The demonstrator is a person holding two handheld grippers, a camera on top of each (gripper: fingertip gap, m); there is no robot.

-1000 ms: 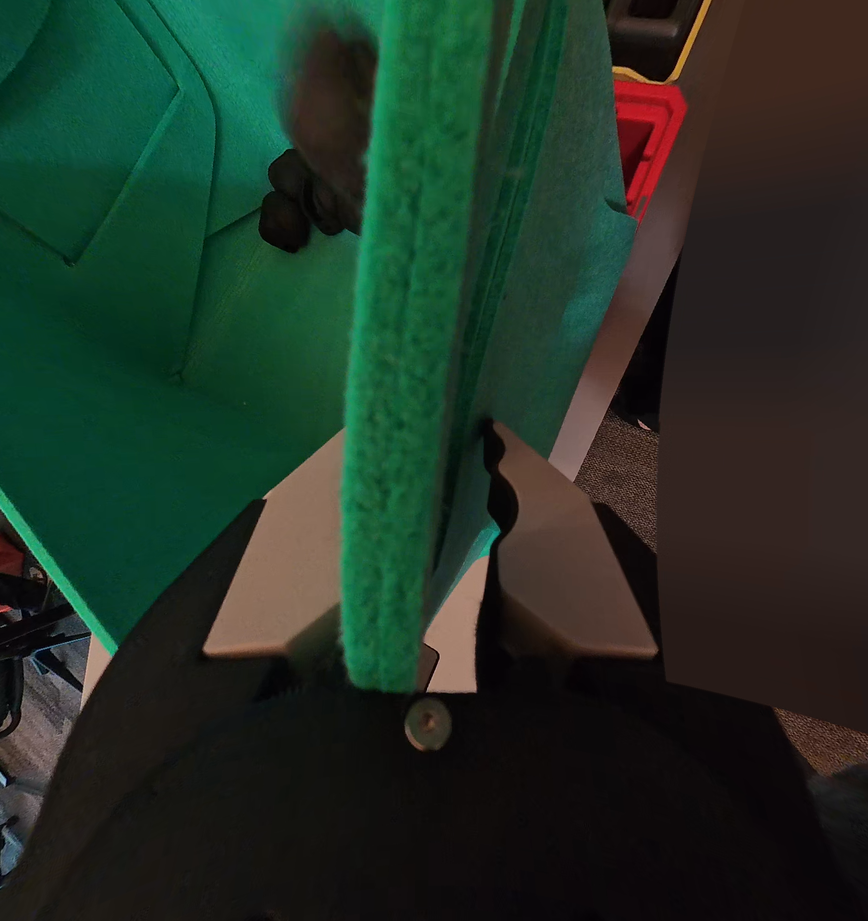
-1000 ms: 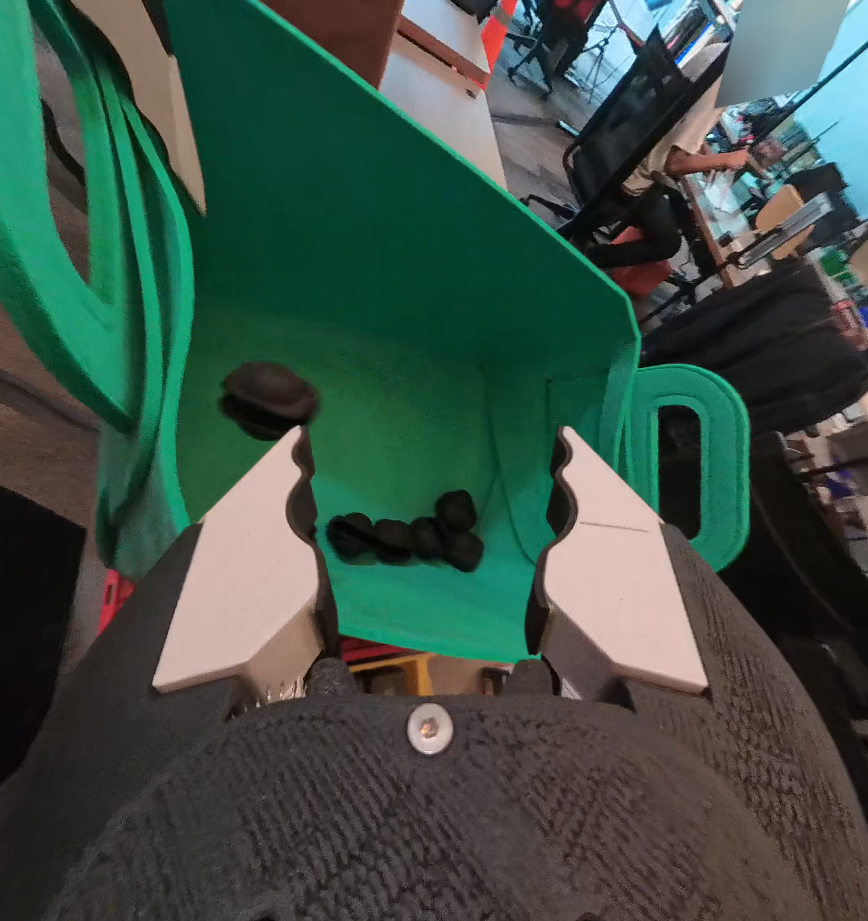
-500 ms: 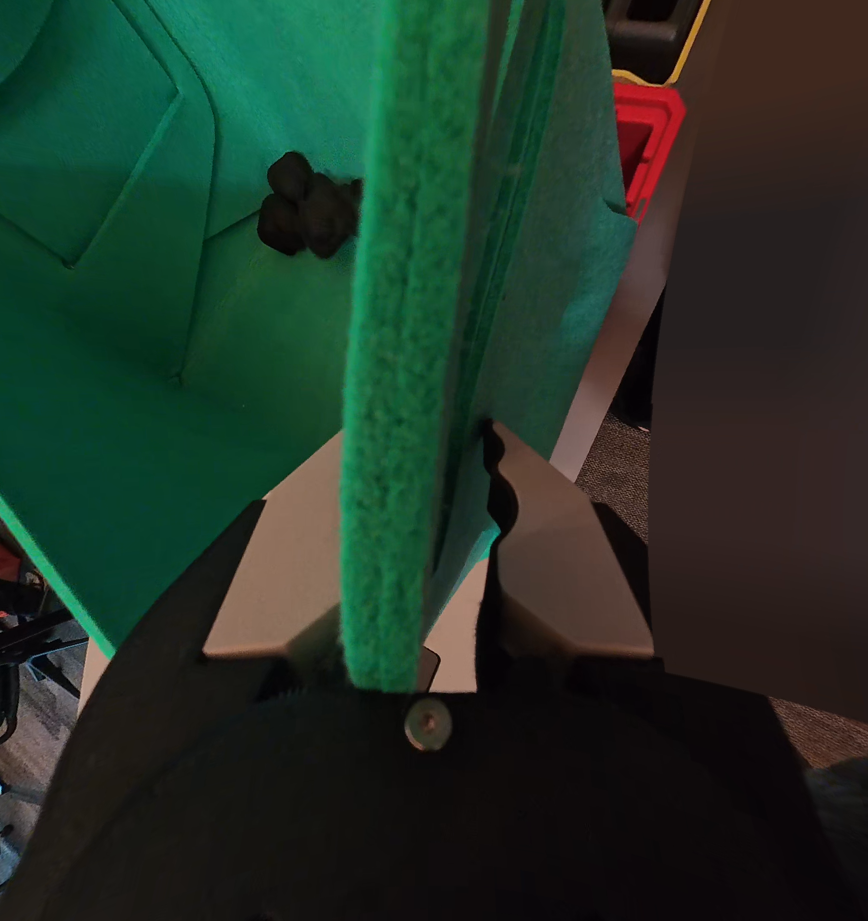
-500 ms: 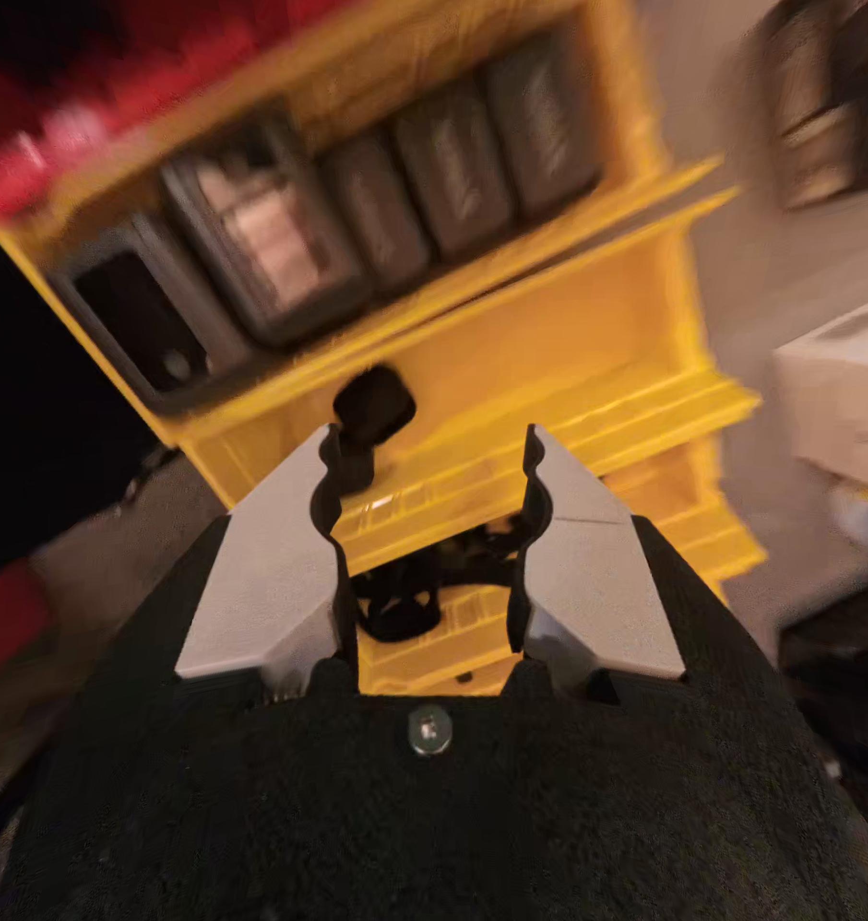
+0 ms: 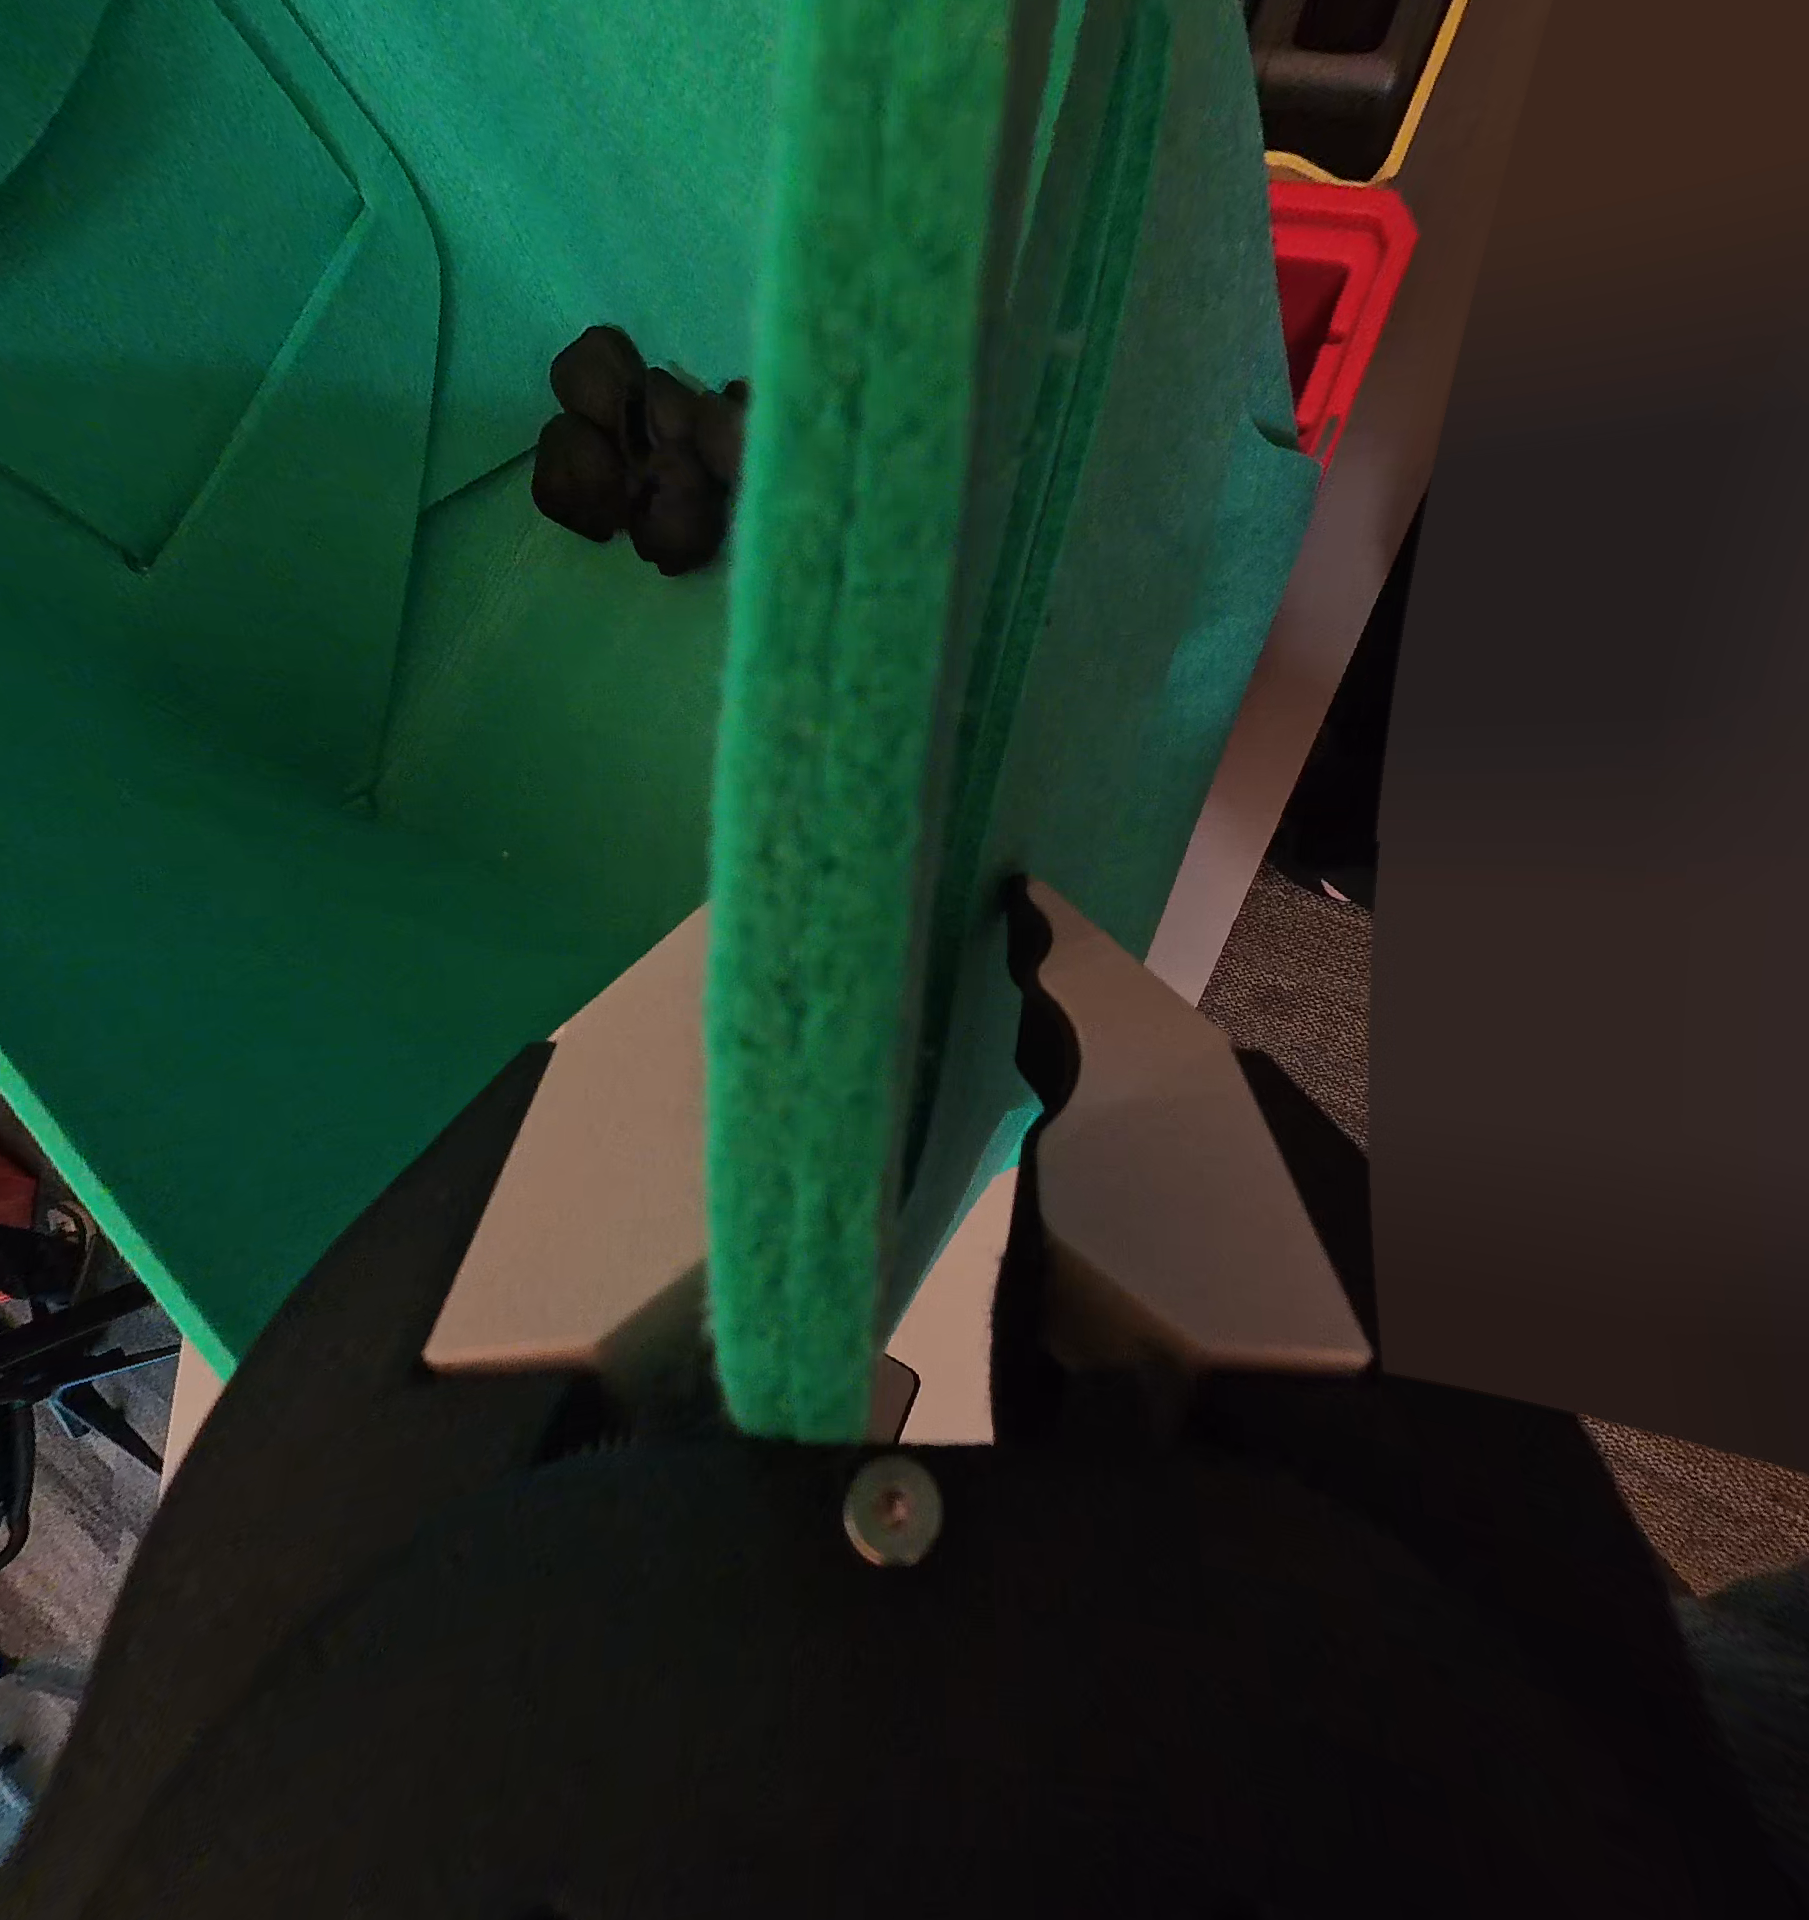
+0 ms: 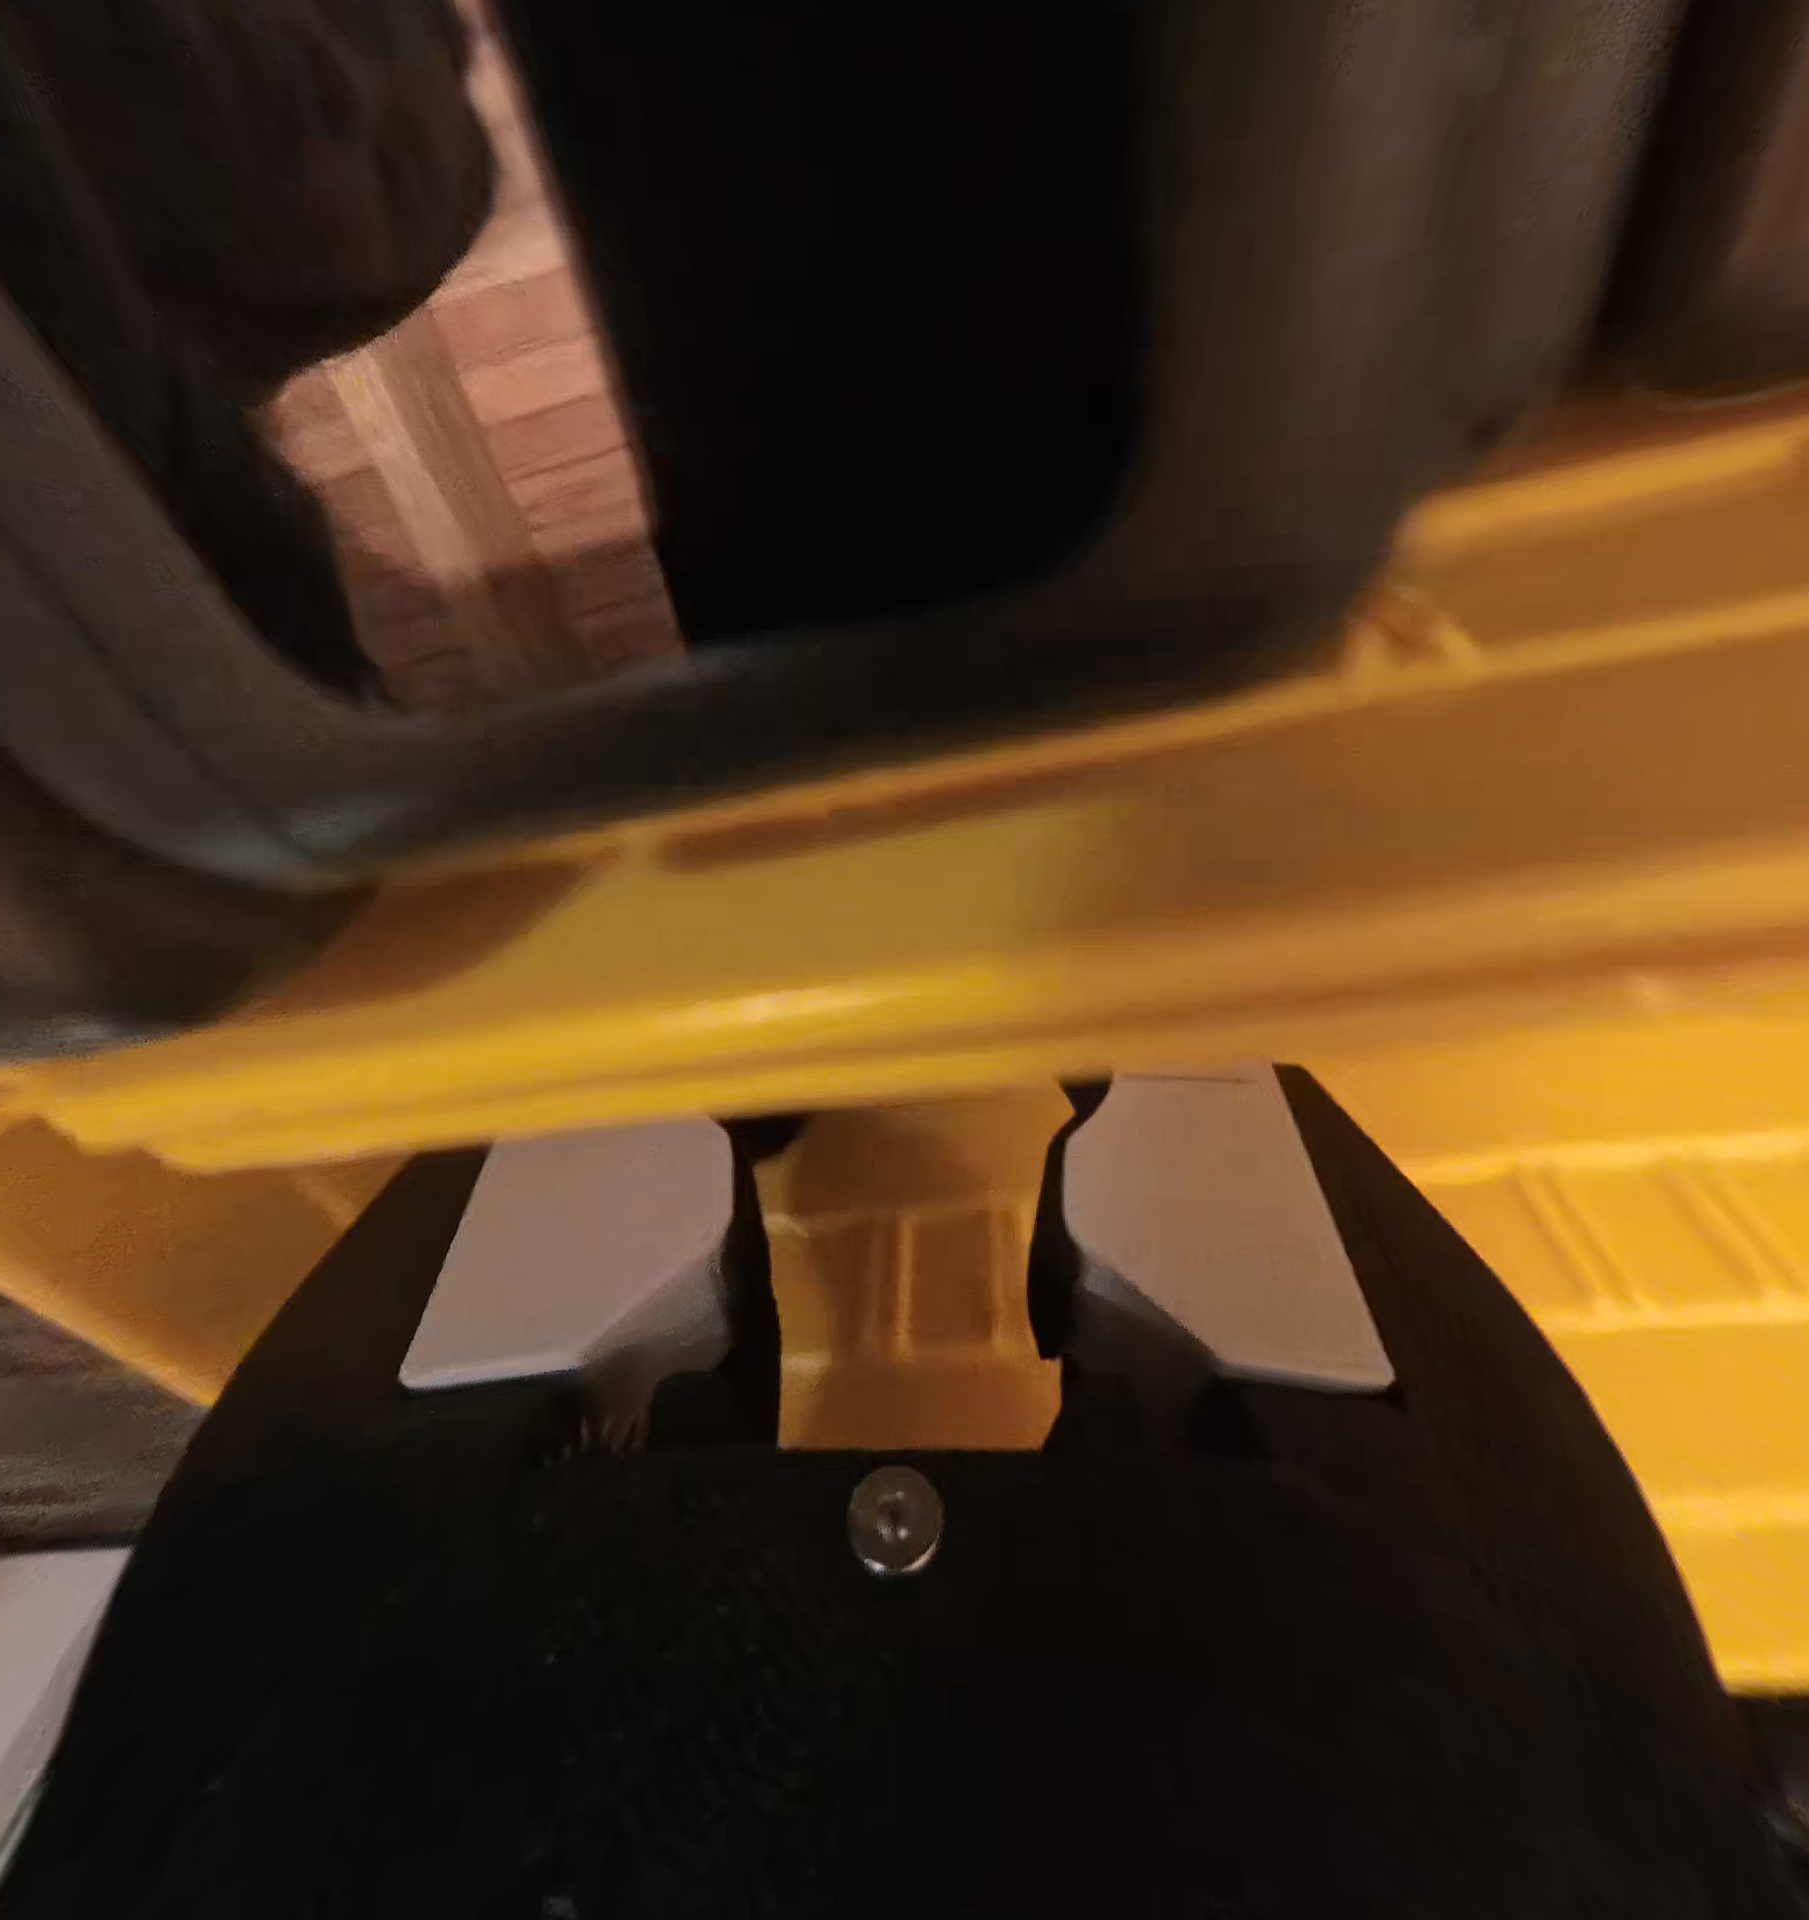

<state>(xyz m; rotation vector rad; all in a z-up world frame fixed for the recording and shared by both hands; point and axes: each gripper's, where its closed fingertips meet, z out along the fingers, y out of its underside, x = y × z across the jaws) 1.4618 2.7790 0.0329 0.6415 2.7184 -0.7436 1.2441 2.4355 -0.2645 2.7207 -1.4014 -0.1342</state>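
On my left gripper (image 5: 858,1039) feed the jaws are pinched on the thick double-layered handle strap (image 5: 827,831) of a green felt bag (image 5: 256,727), and that strap runs straight up the middle of the frame, so it blocks most of the left finger and part of what's behind it. To the left of the strap I can see the bag's inside wall with a little heap of black lumps (image 5: 635,457) sitting on the felt — the strap cuts off the right edge of the heap, so I can't count them. Right of the strap there's a red crate (image 5: 1336,301), half hidden by the bag edge, plus a dark panel (image 5: 1658,727) I can't identify. The right gripper (image 6: 900,1174) feed is heavily smeared. Its jaws are spread apart with nothing between them, tips tucked under the rim of a yellow crate (image 6: 1087,914) — whether they touch it, I can't tell. Above the rim is a dark bin (image 6: 879,364), blurry.
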